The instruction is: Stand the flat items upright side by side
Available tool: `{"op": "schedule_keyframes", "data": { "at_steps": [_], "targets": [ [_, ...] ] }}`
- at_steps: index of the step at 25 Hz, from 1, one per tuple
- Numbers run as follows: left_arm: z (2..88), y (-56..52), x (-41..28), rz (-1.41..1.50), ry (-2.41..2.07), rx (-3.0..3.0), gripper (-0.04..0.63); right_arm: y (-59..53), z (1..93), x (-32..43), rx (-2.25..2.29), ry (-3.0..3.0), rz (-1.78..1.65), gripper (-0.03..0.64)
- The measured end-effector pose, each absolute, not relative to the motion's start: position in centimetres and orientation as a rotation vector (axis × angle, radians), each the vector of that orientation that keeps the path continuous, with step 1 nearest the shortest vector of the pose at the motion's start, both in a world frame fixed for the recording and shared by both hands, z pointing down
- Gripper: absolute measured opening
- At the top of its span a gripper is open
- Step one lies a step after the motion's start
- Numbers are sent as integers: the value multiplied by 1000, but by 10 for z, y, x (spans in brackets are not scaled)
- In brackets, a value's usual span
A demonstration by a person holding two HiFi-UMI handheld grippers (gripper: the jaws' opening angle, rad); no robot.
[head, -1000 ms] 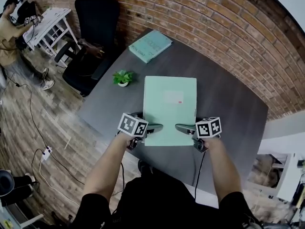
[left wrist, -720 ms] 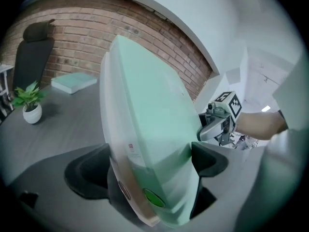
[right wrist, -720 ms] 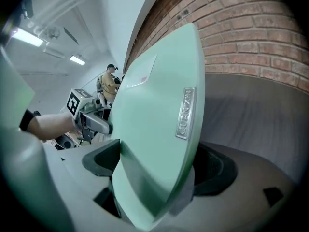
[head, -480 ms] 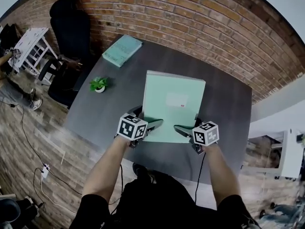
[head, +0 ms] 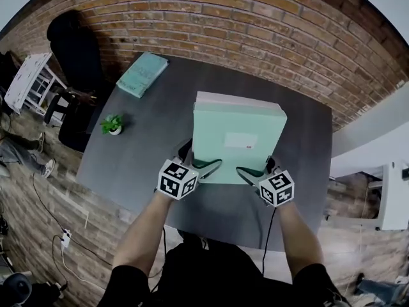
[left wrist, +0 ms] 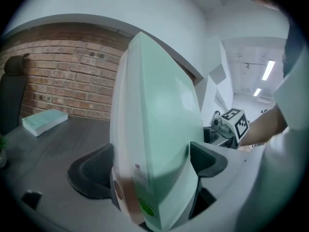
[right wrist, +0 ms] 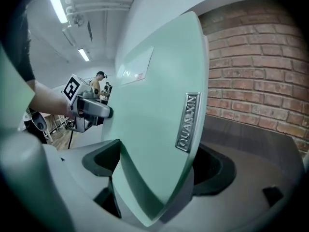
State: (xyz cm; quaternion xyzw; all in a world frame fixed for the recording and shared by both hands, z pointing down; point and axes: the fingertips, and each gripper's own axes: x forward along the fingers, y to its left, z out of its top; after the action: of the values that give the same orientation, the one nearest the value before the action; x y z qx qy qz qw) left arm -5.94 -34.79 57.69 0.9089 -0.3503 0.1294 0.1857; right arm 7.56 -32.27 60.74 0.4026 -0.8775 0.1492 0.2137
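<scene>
A mint-green file box (head: 238,142) is tilted up off the dark table (head: 307,171), with its near edge low and its labelled face toward me. My left gripper (head: 208,168) is shut on its near left corner and my right gripper (head: 249,171) is shut on its near right corner. In the left gripper view the box (left wrist: 154,144) fills the gap between the jaws. In the right gripper view the box (right wrist: 154,129) sits between the jaws with its metal label holder showing. A second mint-green box (head: 142,74) lies flat at the table's far left corner.
A small potted plant (head: 113,124) stands near the table's left edge. A brick wall (head: 268,18) runs behind the table. A black chair (head: 77,56) stands at the far left, by a white trolley (head: 25,78).
The box held by both grippers has tipped up from lying flat, its far edge rising. The grippers have stayed at its near corners.
</scene>
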Motion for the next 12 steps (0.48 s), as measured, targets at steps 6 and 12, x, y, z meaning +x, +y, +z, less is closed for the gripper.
{"op": "schedule_keyframes", "data": {
  "at_steps": [6,12],
  "targets": [
    [583,-336,-34,353,-982,2644,494,-317,607,107,1155,-2387,196,469],
    [585,-320,-23,419,-938,2705,474,-303,610,121,1193,-2341,103,472]
  ]
}}
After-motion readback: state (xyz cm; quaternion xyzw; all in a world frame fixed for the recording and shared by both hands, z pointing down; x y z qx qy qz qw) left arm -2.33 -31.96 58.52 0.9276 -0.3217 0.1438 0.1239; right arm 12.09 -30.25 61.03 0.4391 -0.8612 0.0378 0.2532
